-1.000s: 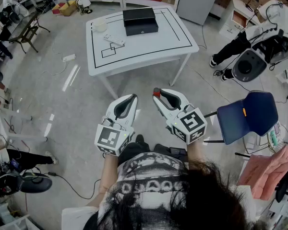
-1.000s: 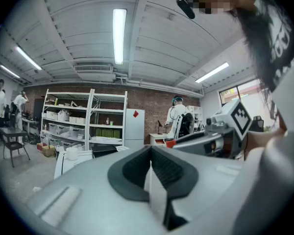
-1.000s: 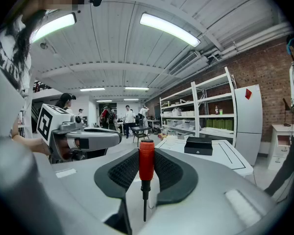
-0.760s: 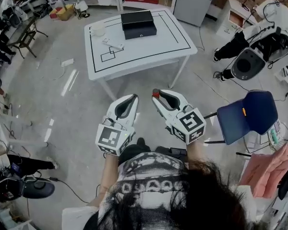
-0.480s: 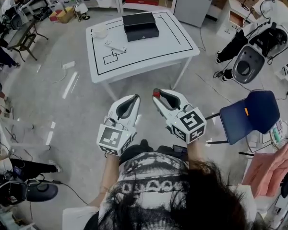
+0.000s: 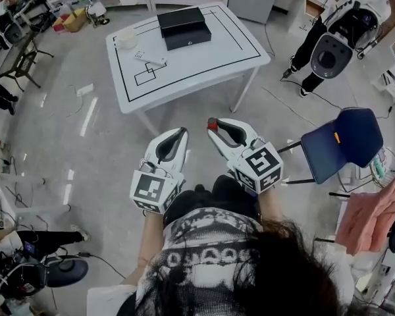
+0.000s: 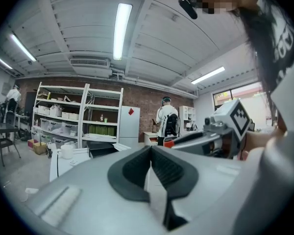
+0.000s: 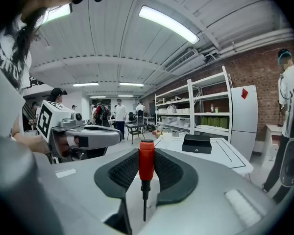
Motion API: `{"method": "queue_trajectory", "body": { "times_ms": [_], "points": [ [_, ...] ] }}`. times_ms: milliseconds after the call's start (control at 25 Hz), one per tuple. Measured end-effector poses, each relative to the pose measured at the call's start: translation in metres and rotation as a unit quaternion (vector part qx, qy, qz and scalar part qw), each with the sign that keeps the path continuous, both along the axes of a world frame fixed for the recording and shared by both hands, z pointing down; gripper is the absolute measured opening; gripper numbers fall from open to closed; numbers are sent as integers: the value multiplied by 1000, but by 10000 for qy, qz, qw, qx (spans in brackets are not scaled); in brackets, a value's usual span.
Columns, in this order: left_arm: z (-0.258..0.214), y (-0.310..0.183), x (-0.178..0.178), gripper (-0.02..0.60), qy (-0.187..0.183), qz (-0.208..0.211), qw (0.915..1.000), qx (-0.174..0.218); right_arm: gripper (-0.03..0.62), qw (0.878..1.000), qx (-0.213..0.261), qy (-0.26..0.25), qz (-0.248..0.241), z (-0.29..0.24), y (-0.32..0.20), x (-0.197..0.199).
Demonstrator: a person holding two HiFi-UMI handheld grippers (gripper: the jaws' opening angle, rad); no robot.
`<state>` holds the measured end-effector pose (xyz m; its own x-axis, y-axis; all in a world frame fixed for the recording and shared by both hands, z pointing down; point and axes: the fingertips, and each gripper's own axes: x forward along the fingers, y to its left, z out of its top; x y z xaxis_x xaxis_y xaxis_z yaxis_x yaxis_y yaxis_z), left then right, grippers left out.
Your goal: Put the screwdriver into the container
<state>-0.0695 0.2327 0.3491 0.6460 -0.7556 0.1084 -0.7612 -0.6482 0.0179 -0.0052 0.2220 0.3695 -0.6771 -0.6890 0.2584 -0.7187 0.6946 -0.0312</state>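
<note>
One red-handled screwdriver [image 8: 146, 161] clamped between the right gripper's [image 6: 216, 125] pads, left gripper [image 7: 151, 151] closed on nothing, black container [image 6: 184, 27] set at the white table's [image 6: 204, 59] far edge, well apart.

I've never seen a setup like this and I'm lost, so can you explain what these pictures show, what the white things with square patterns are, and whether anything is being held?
There is no robot: a person stands holding hand-worked tongs in each hand, and the patterned cubes belong to them. The head view comes from a camera on the person's head, looking down. The other two views come from cameras riding on each pair, looking along its jaws. The left tongs are closed and empty. The right tongs grip a screwdriver, red handle pointing away. Ahead stands a white table marked with black lines; on it sit a black box, a white cup and a small white item too small to identify.
</note>
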Motion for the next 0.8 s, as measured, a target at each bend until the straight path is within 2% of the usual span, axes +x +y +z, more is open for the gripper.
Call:
{"method": "queue_trajectory", "body": {
  "times_ms": [320, 680, 800],
  "points": [
    [12, -30, -1, 0, 36, 29, 9999, -155, 101, 9998, -160, 64, -24, 13, -31, -2],
    [25, -110, 11, 0, -12, -156, 9994, -309, 102, 9994, -177, 62, -280, 21, -111, 5],
    [20, -146, 20, 0, 33, -273, 9994, -209, 101, 9992, -154, 75, -374, 19, -145, 14]
  ]
}}
